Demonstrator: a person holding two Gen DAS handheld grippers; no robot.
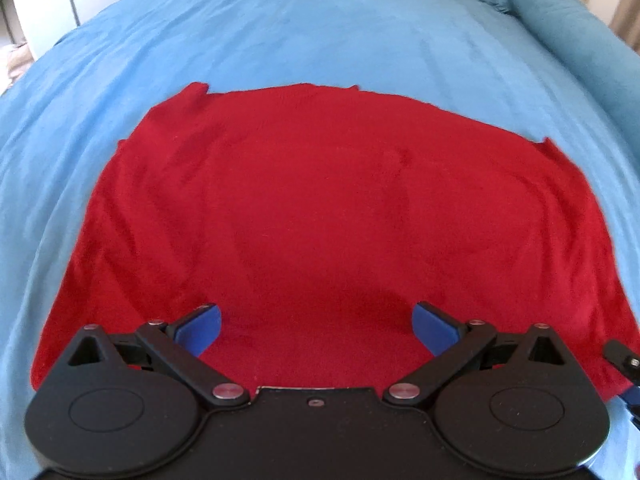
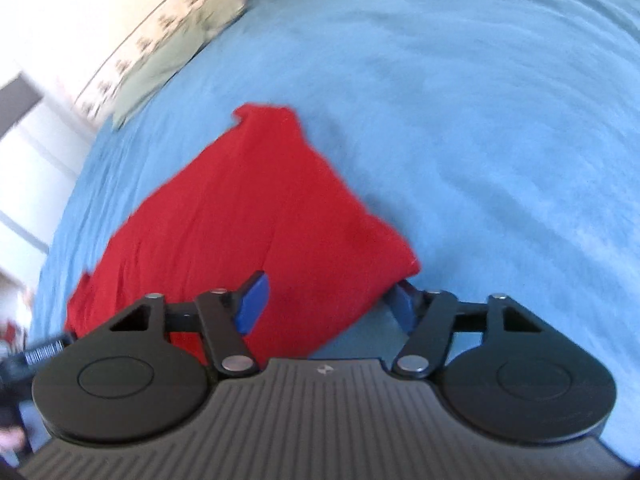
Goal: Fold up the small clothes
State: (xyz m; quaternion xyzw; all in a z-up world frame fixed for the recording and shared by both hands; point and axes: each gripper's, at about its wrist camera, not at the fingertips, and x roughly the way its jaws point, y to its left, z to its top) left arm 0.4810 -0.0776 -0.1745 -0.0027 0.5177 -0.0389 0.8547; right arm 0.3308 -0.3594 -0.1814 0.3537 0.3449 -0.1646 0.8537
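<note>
Two black grippers with blue pads hang over a red garment (image 1: 304,208) of soft, fleecy-looking cloth, spread nearly flat on a pale blue bedsheet (image 1: 280,32) with faint creases. The left gripper (image 1: 316,330) stands with its jaws wide apart above the cloth's near edge, nothing between them. The right gripper (image 2: 326,304) has its jaws parted too, one blue pad (image 2: 253,304) over the red fabric, the other just beside a pointed corner of the cloth; the pads do not press it. A patterned cream and green pillow (image 2: 160,52) lies at the bed's far side.
</note>
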